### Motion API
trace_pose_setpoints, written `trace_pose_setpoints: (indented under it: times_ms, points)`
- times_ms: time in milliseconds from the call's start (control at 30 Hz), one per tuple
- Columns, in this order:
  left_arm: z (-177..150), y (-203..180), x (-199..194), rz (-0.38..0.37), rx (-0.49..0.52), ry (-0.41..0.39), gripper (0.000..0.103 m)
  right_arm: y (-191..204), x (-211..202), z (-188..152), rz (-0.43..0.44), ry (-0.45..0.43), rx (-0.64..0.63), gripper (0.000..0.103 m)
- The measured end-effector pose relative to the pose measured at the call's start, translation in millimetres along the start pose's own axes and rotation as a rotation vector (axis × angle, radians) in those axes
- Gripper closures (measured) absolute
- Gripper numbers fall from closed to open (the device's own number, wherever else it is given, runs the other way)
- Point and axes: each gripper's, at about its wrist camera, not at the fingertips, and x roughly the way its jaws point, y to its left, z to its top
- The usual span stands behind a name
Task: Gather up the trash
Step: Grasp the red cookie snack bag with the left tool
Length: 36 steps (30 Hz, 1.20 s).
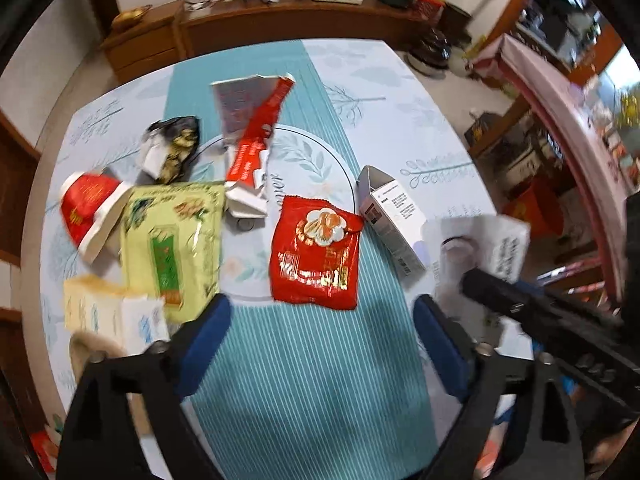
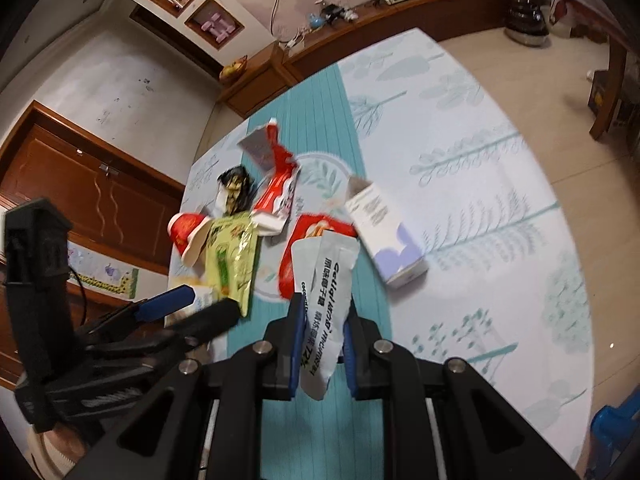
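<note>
On the left of the surface [image 1: 400, 80], covered with a pale cloth with a teal striped band, you see a red paper cup with a white rim [image 1: 90, 214] lying on its side. Just beside it lies a flat yellow-green foil packet [image 1: 176, 240], and near the front edge there is a small pale yellow and white carton [image 1: 112, 312]. Behind these sits a crumpled black and gold wrapper [image 1: 172, 148]. Next to it a long torn red and silver wrapper [image 1: 252, 136] stretches toward the middle.

Your left hand-held gripper [image 1: 322, 344] hovers above the teal band with its blue pads spread wide, and nothing is between them. Just beyond it lies a flat red foil sachet with a white flower picture [image 1: 316, 256]. To the right of the sachet rests a grey and white cardboard box [image 1: 390, 220], lying tilted on its side.

Your right hand-held gripper [image 2: 322, 344] pinches a white plastic pouch with black printed letters [image 2: 324, 304]. The pouch stands up between the pads, lifted above the surface, in front of the red sachet. In the left wrist view this pouch looks blurred at the right edge.
</note>
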Motion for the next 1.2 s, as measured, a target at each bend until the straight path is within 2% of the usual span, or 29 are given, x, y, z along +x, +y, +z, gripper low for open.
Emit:
trace_pose_setpoints:
  times_ms: [67,333,433,533,700,733,767,800,833,867,933,1033,1200]
  points:
    - [9,-3,18,0.004,0.024,0.024,0.003,-3,1,6,-0.013,-0.007,-0.007,0.086]
    - [31,-6,81,0.039,0.066,0.13,0.003,-17,19,27,-0.043,0.014,-0.033,0.086]
    - [36,-3,100,0.065,0.051,0.176,0.003,-22,27,30,-0.044,0.035,-0.031,0.086]
    - [38,5,117,0.056,0.006,0.229,0.003,-28,35,33,-0.034,0.06,-0.027,0.086]
    - [40,2,122,0.104,0.019,0.221,0.007,-32,42,36,-0.009,0.084,-0.016,0.086]
    - [40,1,121,0.115,0.022,0.211,0.015,-32,42,36,-0.003,0.088,-0.016,0.086]
    - [39,0,117,0.113,0.026,0.197,0.029,-33,43,37,0.001,0.091,-0.015,0.086]
    - [39,0,111,0.11,0.028,0.174,0.039,-33,43,37,0.005,0.095,-0.015,0.086]
    - [38,0,108,0.11,0.027,0.169,0.055,-33,43,36,0.007,0.097,-0.015,0.086]
    - [38,1,107,0.111,0.023,0.173,0.067,-33,43,36,0.008,0.099,-0.016,0.086]
    - [35,7,102,0.106,-0.001,0.171,0.086,-33,43,34,0.007,0.103,-0.015,0.086]
    - [28,18,89,0.093,-0.039,0.151,0.094,-32,41,29,0.0,0.106,-0.019,0.086]
    - [1,23,45,0.07,-0.057,0.095,0.096,-20,32,15,-0.011,0.101,-0.034,0.086]
